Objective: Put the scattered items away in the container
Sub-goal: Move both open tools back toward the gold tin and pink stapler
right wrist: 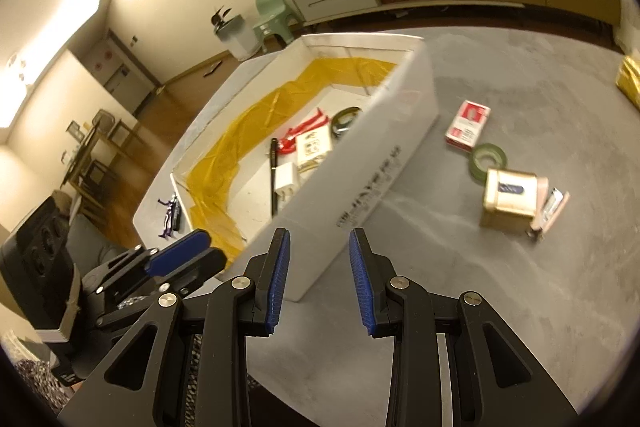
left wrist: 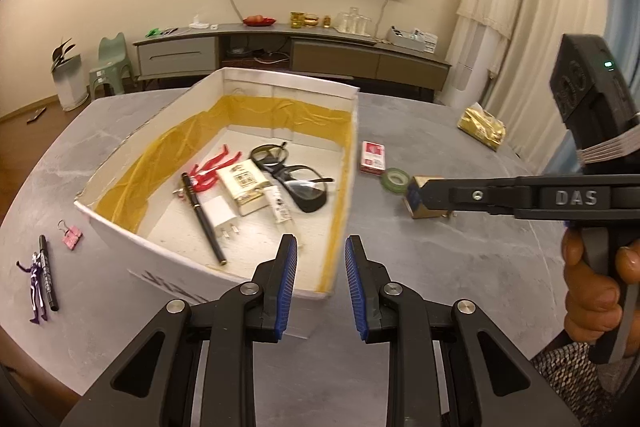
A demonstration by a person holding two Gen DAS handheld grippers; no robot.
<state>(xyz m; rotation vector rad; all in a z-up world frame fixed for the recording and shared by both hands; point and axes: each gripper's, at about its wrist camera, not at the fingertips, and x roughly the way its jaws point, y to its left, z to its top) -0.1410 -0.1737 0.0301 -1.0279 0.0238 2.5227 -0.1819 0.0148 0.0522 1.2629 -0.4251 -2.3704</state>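
The white box (left wrist: 120, 227), lined with yellow tape, holds a pen (left wrist: 202, 215), a red figure, a white charger, a cream packet and glasses (left wrist: 296, 179). My left gripper (left wrist: 321, 267) hangs open over the box's near right corner, holding nothing. On the table right of the box lie a red card pack (right wrist: 468, 125), a green tape roll (right wrist: 486, 159) and a small gold box (right wrist: 510, 199). My right gripper (right wrist: 320, 261) is open and empty above the box's outer right wall, well short of these. Left of the box lie a pink binder clip (left wrist: 72, 239), a black marker (left wrist: 49, 273) and a purple figure (left wrist: 36, 285).
A gold foil bag (left wrist: 482, 127) sits at the grey table's (left wrist: 440, 267) far right. A small pale item (right wrist: 554, 207) leans against the gold box. A hand (left wrist: 592, 295) holds the right gripper's handle. A low cabinet (left wrist: 280, 51) stands beyond the table.
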